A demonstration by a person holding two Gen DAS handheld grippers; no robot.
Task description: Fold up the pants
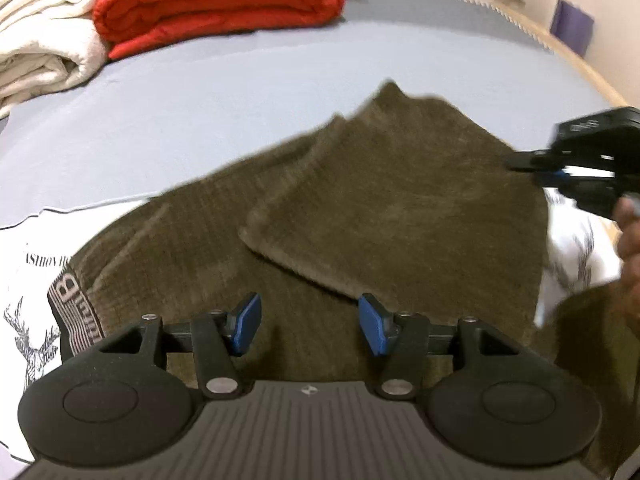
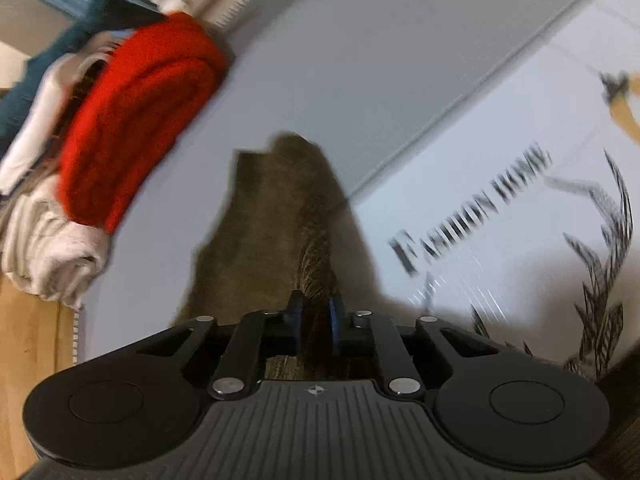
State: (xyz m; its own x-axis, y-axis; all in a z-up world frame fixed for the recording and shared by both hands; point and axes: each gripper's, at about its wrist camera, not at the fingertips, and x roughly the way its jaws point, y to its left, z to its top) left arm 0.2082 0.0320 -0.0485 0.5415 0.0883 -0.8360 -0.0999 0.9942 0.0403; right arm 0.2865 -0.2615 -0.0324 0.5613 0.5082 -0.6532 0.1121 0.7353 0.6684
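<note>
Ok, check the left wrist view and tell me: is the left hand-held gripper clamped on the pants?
No: the left hand-held gripper stands open above the brown pants, its blue pads apart with no cloth pinched between them.

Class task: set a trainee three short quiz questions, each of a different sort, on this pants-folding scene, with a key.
1. True or false: the left gripper is clamped on the olive pants.
2. Which lies beside the cream towel? A red blanket; B green pillow; C black shoe.
3. Fill in: the right gripper is shut on the ____.

Key: 1 false, its jaws stand open above the cloth; 2 A; 3 pants.
</note>
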